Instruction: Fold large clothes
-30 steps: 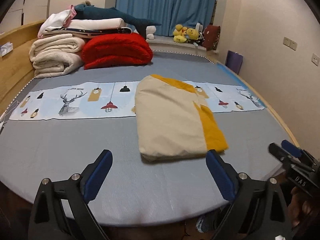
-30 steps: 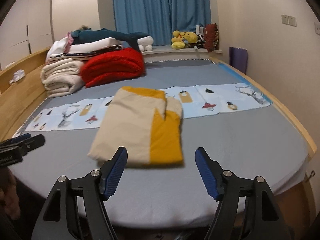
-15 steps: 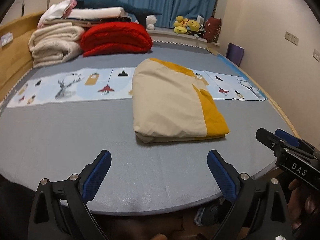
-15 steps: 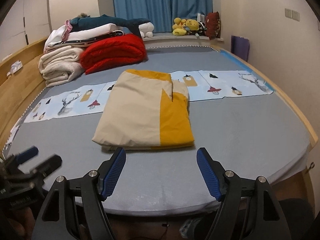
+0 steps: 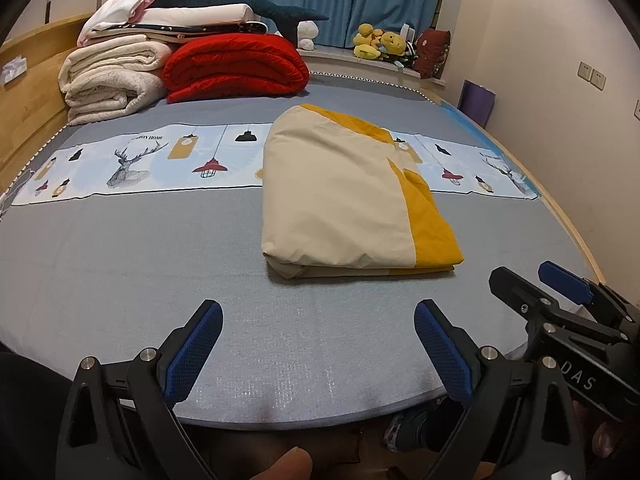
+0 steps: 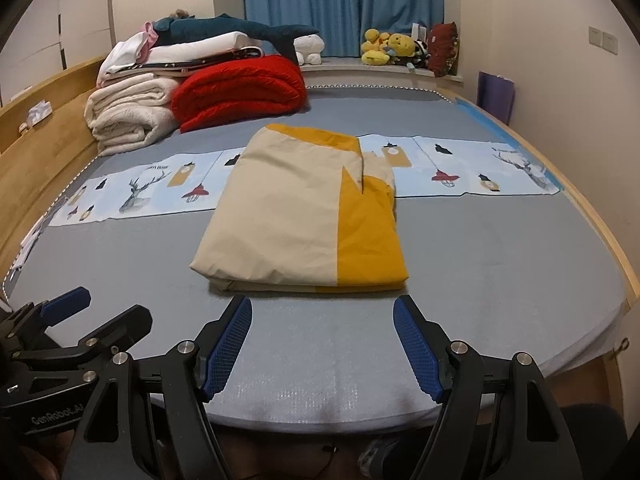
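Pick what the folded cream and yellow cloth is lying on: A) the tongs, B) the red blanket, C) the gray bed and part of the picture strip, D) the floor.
C: the folded cream and yellow cloth lies flat on the gray bed, its far end covering part of the picture strip.

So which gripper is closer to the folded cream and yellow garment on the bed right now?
Right. The right gripper sits open just before the folded cream and yellow garment, centred on its near edge. The left gripper, also open, hangs farther back, the garment offset right.
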The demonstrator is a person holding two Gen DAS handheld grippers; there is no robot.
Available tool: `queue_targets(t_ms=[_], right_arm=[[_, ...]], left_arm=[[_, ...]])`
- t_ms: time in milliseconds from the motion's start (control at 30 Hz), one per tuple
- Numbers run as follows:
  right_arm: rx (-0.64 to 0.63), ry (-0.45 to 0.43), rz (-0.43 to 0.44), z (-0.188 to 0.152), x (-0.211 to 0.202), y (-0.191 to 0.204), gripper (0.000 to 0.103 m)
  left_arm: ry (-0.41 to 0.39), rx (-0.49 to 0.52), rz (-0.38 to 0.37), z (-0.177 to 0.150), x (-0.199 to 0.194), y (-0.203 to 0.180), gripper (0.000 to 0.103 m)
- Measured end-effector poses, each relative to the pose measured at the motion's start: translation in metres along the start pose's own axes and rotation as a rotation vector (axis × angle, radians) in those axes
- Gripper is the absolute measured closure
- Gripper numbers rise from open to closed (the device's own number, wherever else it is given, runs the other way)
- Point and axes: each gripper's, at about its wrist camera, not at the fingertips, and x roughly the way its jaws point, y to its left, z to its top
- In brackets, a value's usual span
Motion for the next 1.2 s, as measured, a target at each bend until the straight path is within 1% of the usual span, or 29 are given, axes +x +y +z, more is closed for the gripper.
queue_targets(t_ms=[133,1200], right_arm=[[-0.025,-0.007,-0.009,-0.0004,0.0013,0.0046,0.029],[-0.027,-0.007,-0.009,-0.0008,0.0028,0.0044,0.029]], left_arm=[[-0.005,0.003,0.004,-0.0005,0.0004,-0.0015,0.008],[-0.009,0.002,0.003,0.0,0.0032,-0.002,0.008]])
